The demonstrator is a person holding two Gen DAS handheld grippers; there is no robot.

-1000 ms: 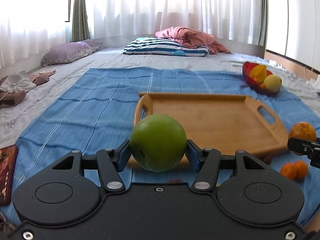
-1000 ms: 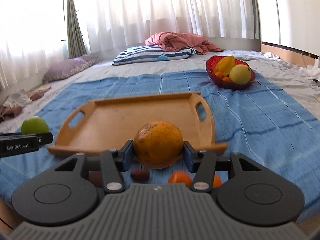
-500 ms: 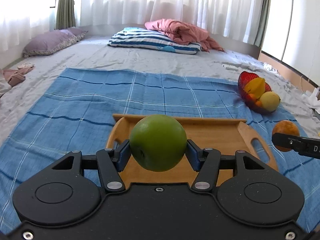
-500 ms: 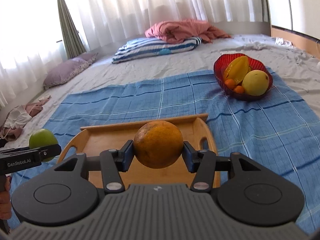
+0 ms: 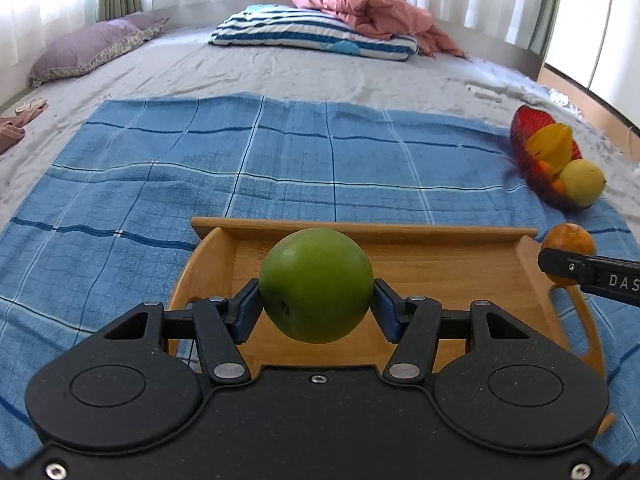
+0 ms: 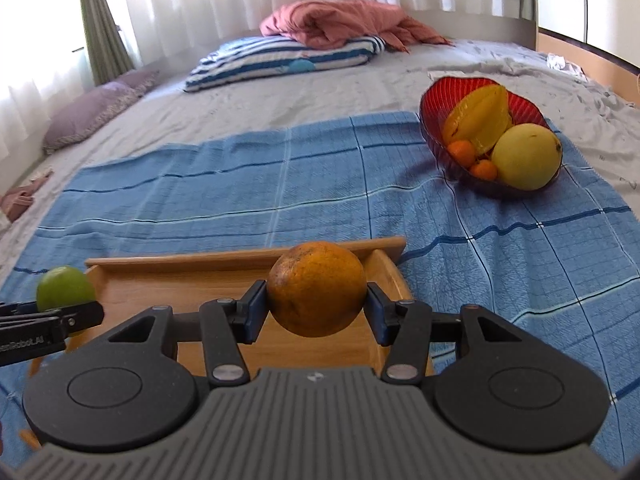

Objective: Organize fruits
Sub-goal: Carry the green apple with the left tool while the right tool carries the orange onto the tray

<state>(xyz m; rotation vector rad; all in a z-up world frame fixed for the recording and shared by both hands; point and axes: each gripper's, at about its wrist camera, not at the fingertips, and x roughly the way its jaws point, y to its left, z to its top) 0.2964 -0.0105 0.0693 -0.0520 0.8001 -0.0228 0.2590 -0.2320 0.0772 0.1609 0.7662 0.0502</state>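
Observation:
My left gripper [image 5: 316, 308] is shut on a green apple [image 5: 316, 284], held above the wooden tray [image 5: 448, 260]. My right gripper [image 6: 316, 308] is shut on an orange [image 6: 317, 288], held over the right part of the same wooden tray [image 6: 180, 284]. In the left wrist view the orange [image 5: 568, 242] and the right gripper's finger show at the right edge. The right wrist view has the green apple [image 6: 64, 294] at its left edge. A red fruit bowl [image 6: 488, 140] with a starfruit, a yellow fruit and small oranges sits on the blue cloth at the right.
A blue checked cloth [image 5: 200, 184] covers the bed under the tray. A striped pillow [image 5: 312, 36] with a pink blanket [image 5: 368, 8] lies at the far end. A purple pillow [image 5: 88, 48] rests at the far left. Curtains hang behind the bed.
Both grippers have moved forward over the tray with their fruits still held. The tray now lies under them, and the red bowl looks nearer.

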